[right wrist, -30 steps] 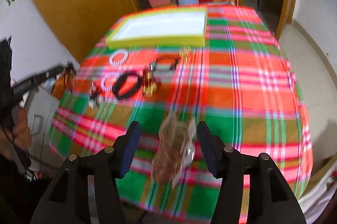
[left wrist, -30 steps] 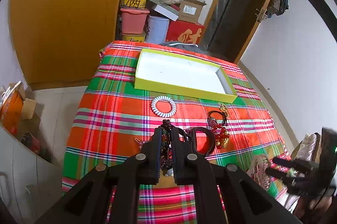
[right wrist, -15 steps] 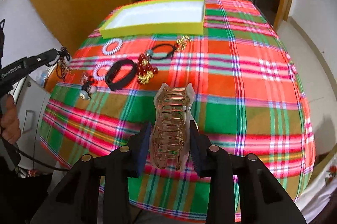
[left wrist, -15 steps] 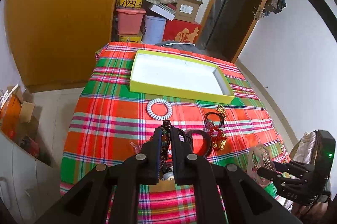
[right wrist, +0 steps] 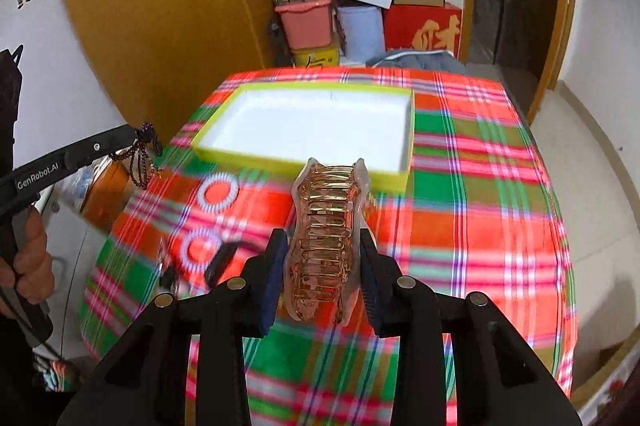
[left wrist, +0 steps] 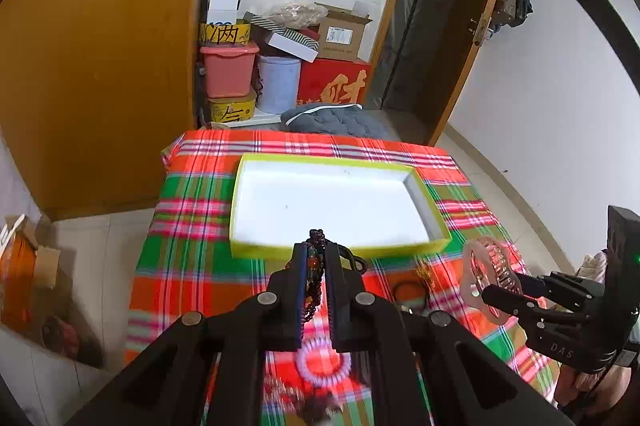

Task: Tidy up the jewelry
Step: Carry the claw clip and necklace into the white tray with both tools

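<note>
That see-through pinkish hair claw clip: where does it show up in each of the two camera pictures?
Left wrist view: hair claw clip at the right edge, pinched by the right hand-held gripper, above the cloth.
Right wrist view: hair claw clip in the lower centre, between that gripper's own fingers.
Shared landmark: the yellow-green tray, just beyond the clip in both views.

Two white coil bracelets [right wrist: 216, 192] are lying near one tray [right wrist: 298, 165]; one hair claw [right wrist: 326, 238] is showing.
</note>
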Available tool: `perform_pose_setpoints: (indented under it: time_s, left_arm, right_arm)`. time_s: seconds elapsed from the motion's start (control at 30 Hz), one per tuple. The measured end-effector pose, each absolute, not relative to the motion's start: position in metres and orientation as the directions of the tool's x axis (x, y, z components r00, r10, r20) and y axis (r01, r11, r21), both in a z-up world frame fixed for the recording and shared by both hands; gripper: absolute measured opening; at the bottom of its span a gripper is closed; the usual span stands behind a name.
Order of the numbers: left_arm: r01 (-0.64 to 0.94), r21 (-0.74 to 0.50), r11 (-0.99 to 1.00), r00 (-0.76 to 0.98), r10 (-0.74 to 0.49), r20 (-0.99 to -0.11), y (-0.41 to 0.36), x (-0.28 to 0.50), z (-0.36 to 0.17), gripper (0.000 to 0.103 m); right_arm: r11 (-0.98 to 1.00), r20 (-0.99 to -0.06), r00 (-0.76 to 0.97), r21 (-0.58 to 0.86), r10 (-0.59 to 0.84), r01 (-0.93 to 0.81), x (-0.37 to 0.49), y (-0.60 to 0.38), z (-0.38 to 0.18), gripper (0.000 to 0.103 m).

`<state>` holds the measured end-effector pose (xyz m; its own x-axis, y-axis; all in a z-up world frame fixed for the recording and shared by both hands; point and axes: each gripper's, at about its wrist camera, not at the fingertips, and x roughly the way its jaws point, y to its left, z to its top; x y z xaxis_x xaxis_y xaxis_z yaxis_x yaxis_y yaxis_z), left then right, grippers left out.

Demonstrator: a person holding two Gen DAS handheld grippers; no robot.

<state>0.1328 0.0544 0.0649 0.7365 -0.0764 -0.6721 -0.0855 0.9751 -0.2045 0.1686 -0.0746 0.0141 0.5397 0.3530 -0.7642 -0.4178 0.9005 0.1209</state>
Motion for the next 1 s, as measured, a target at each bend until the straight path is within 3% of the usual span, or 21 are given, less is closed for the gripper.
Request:
perform_pose_setpoints:
  time_s: [0.53,1.0]
  left_arm:
    - [-0.104,-0.177,0.979,0.694,-0.056,-0.718,0.082,0.228,0.025,0.008]
    - [-0.171,-0.167,0.971,0.612,-0.028,-0.790,0.101,0.246,-0.032,0.008]
  right_arm:
    - [0.914,-0.765,0.553,0.116,0.331,-0.388,0.260,-0.063,-0.004,0.036]
    - [0.919,-0.810,0.513,0.076,0.283,-0.387,0.291,-0.050,-0.037,0.034]
